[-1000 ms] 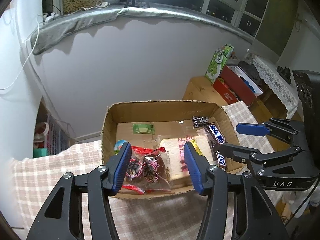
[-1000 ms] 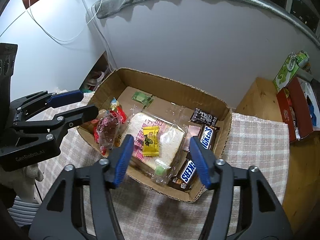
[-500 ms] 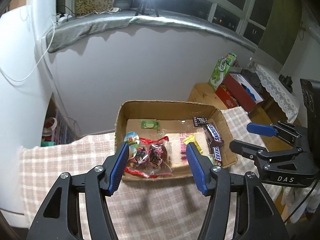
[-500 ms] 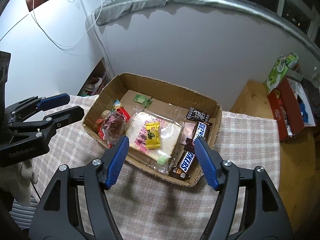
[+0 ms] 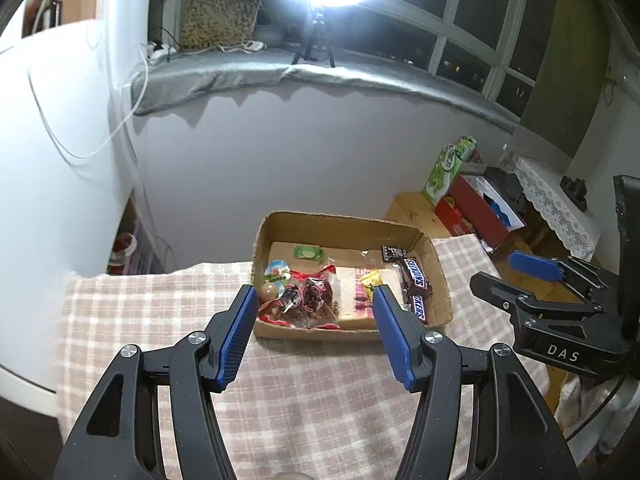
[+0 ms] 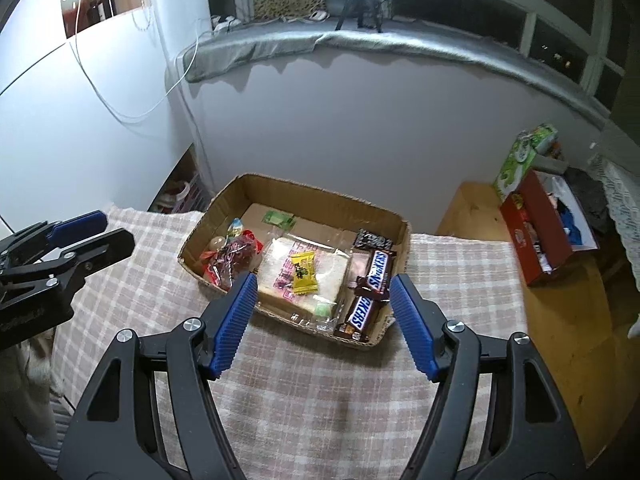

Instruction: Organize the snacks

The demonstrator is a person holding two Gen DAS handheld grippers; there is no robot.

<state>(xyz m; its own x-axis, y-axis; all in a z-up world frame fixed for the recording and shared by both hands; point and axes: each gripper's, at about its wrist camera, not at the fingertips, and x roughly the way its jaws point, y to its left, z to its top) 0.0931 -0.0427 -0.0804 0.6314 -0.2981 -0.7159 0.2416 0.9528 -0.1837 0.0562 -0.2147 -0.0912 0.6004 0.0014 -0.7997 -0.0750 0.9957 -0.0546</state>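
green packet point(image 5: 307, 253) print too small, red box point(image 6: 548, 232) contents unclear

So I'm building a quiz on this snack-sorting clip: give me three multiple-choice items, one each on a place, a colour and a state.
1. Where do the Snickers bars lie in the cardboard box?
A) right side B) left side C) outside it
2. What colour is the small wrapper on the bagged bread?
A) blue B) yellow C) white
3. What does the right claw hold?
A) a Snickers bar B) the bread C) nothing

A: they lie along the right wall.
B: it is plainly yellow.
C: the opening jaws have nothing between them.
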